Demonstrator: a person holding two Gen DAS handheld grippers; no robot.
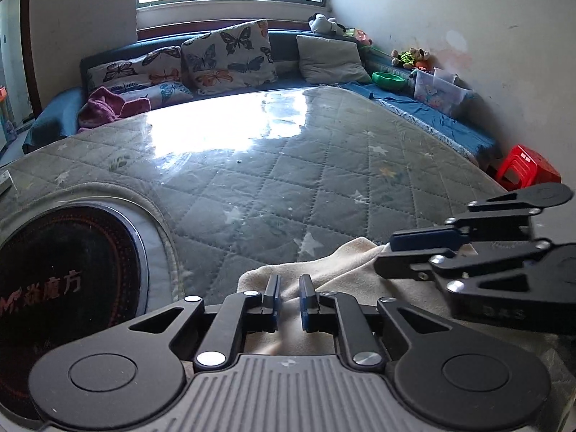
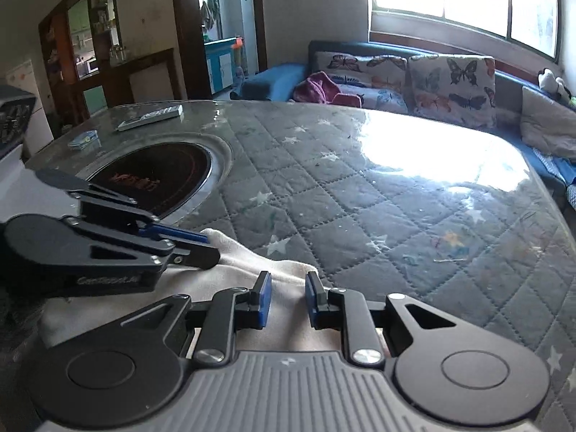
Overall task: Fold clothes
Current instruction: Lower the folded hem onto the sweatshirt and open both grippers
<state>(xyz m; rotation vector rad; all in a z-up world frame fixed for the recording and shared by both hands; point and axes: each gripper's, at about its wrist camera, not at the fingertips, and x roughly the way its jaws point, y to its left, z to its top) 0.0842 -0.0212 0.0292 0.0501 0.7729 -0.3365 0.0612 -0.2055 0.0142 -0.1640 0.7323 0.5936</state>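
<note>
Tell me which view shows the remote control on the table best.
The right wrist view. There the remote control lies fully visible on the table, beyond the round black cooktop. The left wrist view catches at most a pale sliver at its left edge, too little to identify.

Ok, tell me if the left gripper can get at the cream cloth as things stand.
Probably yes. The left gripper is open with the cream cloth lying directly under and between its fingers, nothing between them. The right gripper sits beside it, not blocking.
</note>
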